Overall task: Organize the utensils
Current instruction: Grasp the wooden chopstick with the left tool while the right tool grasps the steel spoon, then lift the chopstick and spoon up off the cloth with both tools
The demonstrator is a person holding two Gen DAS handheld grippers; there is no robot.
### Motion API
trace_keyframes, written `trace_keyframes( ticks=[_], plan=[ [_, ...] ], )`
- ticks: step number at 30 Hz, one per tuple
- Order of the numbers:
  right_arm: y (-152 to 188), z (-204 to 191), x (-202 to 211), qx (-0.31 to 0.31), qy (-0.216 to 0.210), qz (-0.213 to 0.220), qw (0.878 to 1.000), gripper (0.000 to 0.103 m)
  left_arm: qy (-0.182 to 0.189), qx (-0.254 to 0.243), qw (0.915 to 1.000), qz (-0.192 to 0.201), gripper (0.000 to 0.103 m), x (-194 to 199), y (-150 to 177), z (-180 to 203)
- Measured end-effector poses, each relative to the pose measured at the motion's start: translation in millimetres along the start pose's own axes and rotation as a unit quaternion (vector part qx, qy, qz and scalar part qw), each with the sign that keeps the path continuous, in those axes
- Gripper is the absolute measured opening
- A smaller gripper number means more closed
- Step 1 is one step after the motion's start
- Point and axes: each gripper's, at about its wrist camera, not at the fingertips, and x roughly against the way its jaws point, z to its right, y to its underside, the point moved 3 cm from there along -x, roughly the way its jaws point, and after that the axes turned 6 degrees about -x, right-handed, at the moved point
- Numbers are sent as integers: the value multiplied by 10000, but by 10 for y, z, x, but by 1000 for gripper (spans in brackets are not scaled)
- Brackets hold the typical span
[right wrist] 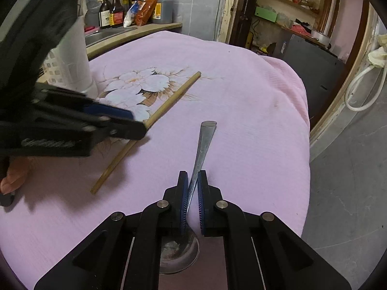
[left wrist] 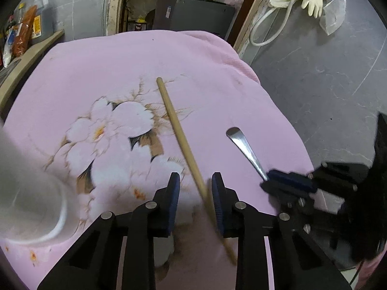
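A long wooden chopstick (left wrist: 177,130) lies on the pink flowered cloth (left wrist: 205,58); it also shows in the right wrist view (right wrist: 167,105). My left gripper (left wrist: 196,181) is open, its fingers either side of the chopstick's near part, the right pad close to it. My right gripper (right wrist: 192,181) is shut on the handle of a metal spoon (right wrist: 204,140), whose bowl lies under the gripper. In the left wrist view the spoon handle (left wrist: 241,142) sticks out of the right gripper (left wrist: 278,181). A white utensil holder (right wrist: 72,55) stands at the left.
The cloth-covered table's edge falls away to a grey floor (left wrist: 326,84) on the right. A counter (right wrist: 135,27) with bottles and a sink stands behind. A white cup-like rim (left wrist: 36,205) is blurred at the near left.
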Motion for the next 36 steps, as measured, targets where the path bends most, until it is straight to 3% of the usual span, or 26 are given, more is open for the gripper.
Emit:
trace_keyframes(
  ticks=[2,4,12,25,31,36],
  plan=[
    [8,3,6,-20,-1,11,10000,3,3,41,10000,-68,20,-44,-39,-9],
    [23,-1,15,-19,6,3,10000,3,-68,75,9999,-102,9,-73,-65,-42],
    [118,-1,82,-77,4,-44,10000,3,-105,104,9996,-244,5,48,51,-75],
    [300,-34,203,-254,-258,-139,9992,5,-207,198,9994,-199,5,596,606,-64],
    [141,-75,49,-242,-232,-115,9994,11,-513,33,9986,-74,5,708,682,-64],
    [4,-106,-73,-224,-260,-171,9993,15,-591,-72,9980,-202,5,650,623,-72]
  ],
)
